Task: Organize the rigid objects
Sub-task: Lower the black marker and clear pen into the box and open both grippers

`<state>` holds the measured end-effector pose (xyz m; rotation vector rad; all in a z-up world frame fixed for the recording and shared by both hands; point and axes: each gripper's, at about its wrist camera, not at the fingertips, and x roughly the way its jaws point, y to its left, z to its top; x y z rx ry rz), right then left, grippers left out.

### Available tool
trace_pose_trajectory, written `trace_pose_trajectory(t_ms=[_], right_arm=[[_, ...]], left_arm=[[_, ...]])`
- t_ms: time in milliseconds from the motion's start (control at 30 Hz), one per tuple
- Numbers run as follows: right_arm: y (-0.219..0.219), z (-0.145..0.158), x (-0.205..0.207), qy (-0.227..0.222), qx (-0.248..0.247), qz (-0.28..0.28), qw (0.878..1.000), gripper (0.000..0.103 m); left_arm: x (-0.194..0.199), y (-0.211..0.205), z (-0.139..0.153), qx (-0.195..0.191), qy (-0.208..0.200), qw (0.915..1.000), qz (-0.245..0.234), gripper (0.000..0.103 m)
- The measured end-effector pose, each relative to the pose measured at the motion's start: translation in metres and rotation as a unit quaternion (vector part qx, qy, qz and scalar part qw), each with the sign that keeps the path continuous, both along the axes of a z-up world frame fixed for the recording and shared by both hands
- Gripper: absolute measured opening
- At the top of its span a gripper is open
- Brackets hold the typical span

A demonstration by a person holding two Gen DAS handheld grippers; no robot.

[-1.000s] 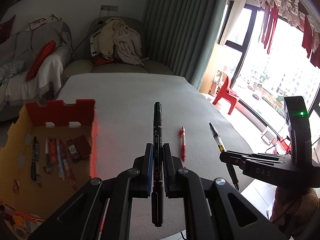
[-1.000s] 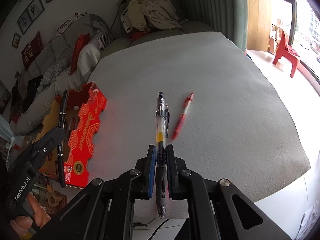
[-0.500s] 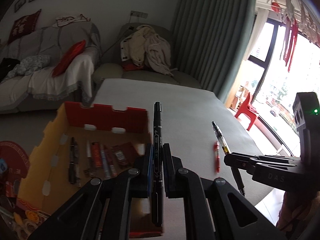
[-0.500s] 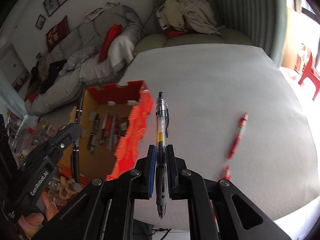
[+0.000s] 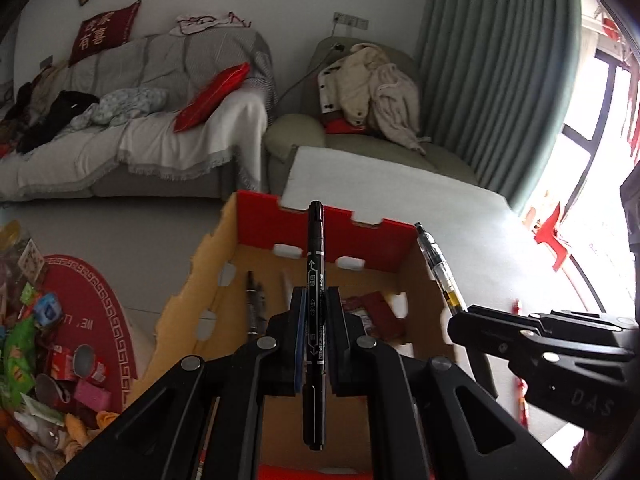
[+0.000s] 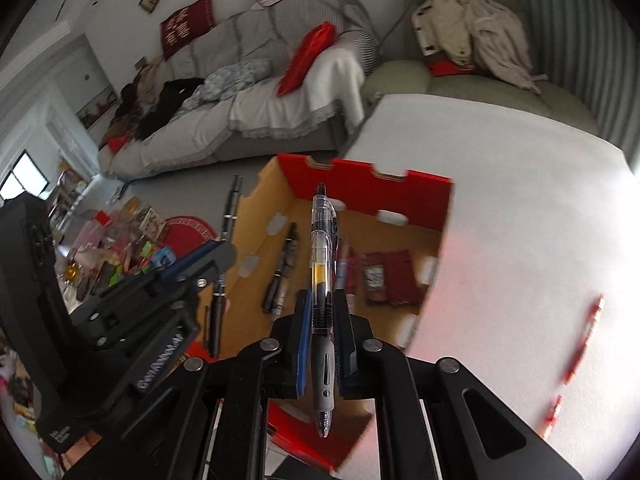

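My left gripper (image 5: pixel 315 304) is shut on a black marker (image 5: pixel 315 264), held above the open red and brown cardboard box (image 5: pixel 320 224). My right gripper (image 6: pixel 323 300) is shut on a clear gel pen (image 6: pixel 322 240) with a grey grip, also above the box (image 6: pixel 360 180). Several pens (image 6: pixel 280 272) and a dark red packet (image 6: pixel 384 276) lie on the box floor. The right gripper with its pen shows in the left wrist view (image 5: pixel 472 316). A red pen (image 6: pixel 584 340) lies on the white table (image 6: pixel 520 200) to the right.
The box sits at the table's left edge. A round red mat (image 5: pixel 84 304) with snacks and clutter lies on the floor at the left. A grey sofa (image 5: pixel 140 120) and an armchair with clothes (image 5: pixel 368 92) stand behind. A red chair (image 5: pixel 552 236) is by the window.
Both grippers have swung left from over the table to over the box, each still holding its pen. The red pen stayed on the table, now far right.
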<state>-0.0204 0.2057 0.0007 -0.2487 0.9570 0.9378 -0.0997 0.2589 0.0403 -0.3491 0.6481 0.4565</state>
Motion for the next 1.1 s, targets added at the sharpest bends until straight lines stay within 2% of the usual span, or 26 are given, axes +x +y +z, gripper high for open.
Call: trace_pose_trajectory(t_ms=[367,767,1100], right_arm=[[0.029,-0.009,0.023,0.015,-0.007,0.002,1.0,0.011],[0.036,-0.019,0.054,0.022,-0.021,-0.018,0.999,0.011],[0.038,-0.031,0.068,0.009,-0.044,-0.027,0.999,0.011]], left_arm=[[0.023,0.022,-0.013,-0.008,0.025,0.9996,0.009,0.01],[0.063,0.028,-0.025,-0.01,0.061,0.9981,0.001,0.01],[0.087,0.038,-0.04,-0.019,0.105,0.9943,0.013,0.01]])
